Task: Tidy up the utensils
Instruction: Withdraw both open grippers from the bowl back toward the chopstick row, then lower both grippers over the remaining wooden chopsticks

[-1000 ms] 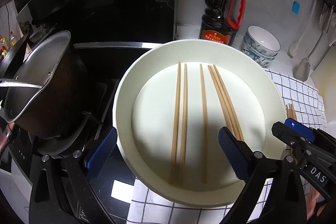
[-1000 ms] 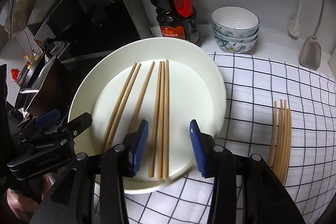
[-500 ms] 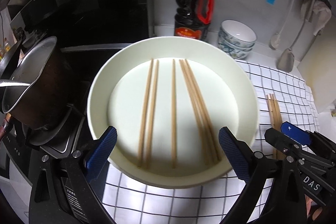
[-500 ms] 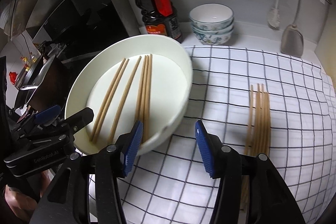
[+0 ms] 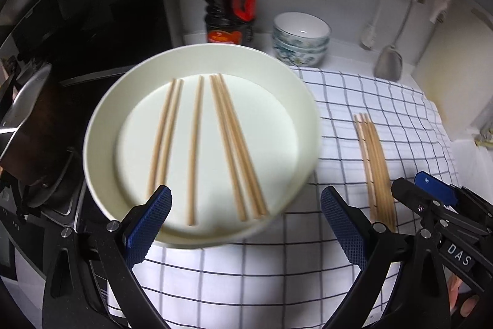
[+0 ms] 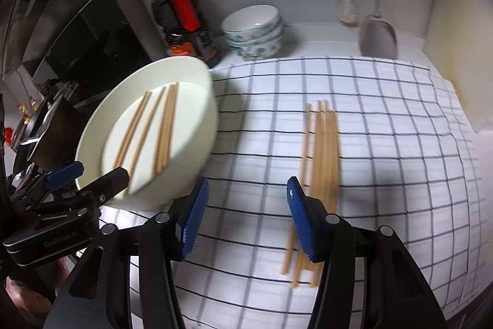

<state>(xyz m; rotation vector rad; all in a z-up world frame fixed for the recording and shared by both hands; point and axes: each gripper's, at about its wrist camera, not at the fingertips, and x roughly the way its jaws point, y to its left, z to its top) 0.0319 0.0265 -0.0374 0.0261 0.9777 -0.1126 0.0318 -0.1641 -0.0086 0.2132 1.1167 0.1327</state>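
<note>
We see both tongs, left (image 5: pixel 245 224) and right (image 6: pixel 245 216), wide open and empty; six chopsticks (image 5: pixel 197 144) lie in the white plate (image 5: pixel 101 125), more chopsticks (image 6: pixel 320 150) on the checked cloth (image 6: pixel 400 144).

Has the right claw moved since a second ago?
Yes. The right claw has swung right, off the white plate and toward the chopsticks on the checked cloth.

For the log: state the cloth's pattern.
White cloth with a dark grid; clearest in the right wrist view.
</note>
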